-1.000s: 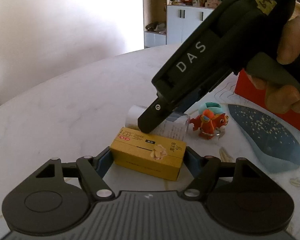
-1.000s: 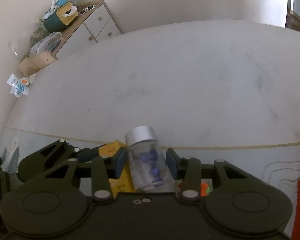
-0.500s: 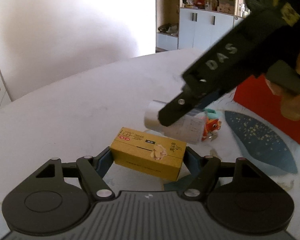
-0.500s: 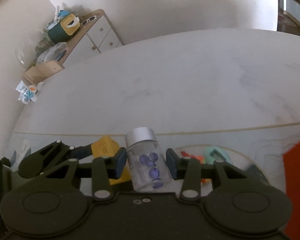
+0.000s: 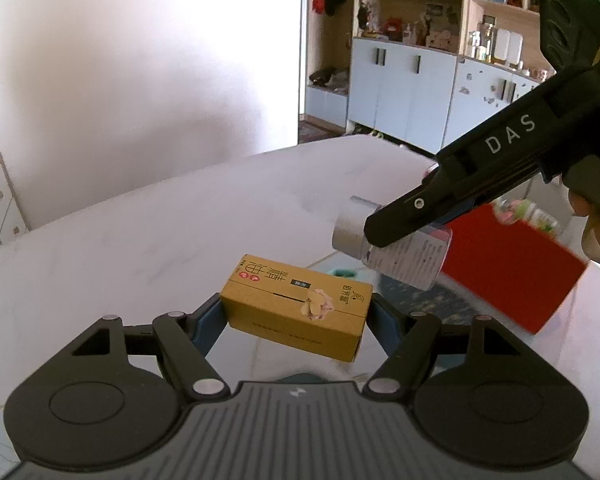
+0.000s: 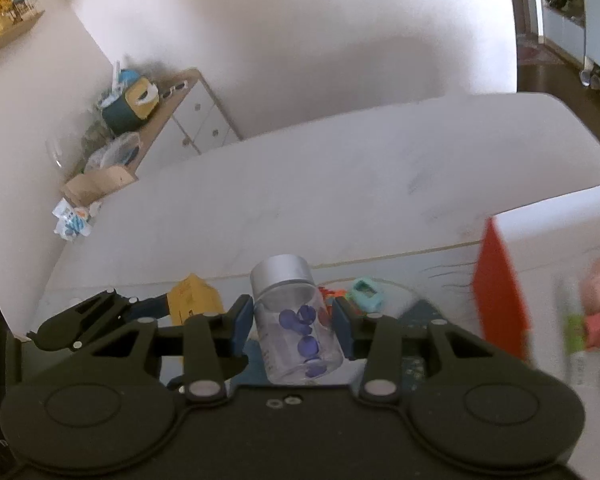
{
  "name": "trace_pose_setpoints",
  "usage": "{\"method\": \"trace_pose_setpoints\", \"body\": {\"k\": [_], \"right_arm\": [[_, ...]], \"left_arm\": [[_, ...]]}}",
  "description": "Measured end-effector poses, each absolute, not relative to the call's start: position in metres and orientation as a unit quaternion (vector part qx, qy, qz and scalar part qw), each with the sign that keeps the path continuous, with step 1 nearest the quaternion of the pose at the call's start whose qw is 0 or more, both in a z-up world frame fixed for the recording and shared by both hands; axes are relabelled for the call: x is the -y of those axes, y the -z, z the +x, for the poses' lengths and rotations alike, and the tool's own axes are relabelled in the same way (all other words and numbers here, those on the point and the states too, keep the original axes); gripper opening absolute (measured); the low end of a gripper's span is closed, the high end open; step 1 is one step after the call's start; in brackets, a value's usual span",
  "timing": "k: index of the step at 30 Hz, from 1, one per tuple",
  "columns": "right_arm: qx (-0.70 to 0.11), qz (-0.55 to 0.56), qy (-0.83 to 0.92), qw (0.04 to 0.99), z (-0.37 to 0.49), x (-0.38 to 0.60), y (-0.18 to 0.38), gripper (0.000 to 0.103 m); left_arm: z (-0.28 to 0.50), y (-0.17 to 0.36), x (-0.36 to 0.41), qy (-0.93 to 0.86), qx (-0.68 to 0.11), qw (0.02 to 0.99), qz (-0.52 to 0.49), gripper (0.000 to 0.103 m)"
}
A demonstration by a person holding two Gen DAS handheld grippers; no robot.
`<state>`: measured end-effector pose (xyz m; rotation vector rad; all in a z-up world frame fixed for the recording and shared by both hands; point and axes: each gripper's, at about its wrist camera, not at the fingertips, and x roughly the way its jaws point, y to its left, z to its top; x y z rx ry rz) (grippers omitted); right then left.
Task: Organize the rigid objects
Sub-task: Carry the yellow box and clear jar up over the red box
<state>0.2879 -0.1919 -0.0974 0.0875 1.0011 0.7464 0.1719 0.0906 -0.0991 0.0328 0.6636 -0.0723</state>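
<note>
Left gripper [image 5: 296,312] grasps a yellow carton [image 5: 296,306] at centre frame by its ends (light, crushable). Right gripper [image 6: 294,322] clamps a clear bottle [image 6: 296,328] mid-body; smooth, likely slippery.

A yellow cardboard box [image 5: 296,306] with printed characters and a flower motif sits low in the centre of the left wrist view, slightly tilted. A clear bottle [image 6: 294,320] with a silver cap, holding purple, probably tablet-like pieces, leans slightly at lower centre of the right wrist view.
</note>
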Motion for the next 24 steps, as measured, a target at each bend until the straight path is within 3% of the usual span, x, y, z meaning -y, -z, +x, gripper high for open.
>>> {"method": "trace_pose_setpoints", "body": {"k": [24], "right_arm": [[-0.430,0.065,-0.307,0.847,0.313,0.373,0.074,0.042]], "left_arm": [[0.214,0.042,0.079,0.096,-0.317,0.942,0.058,0.076]]}}
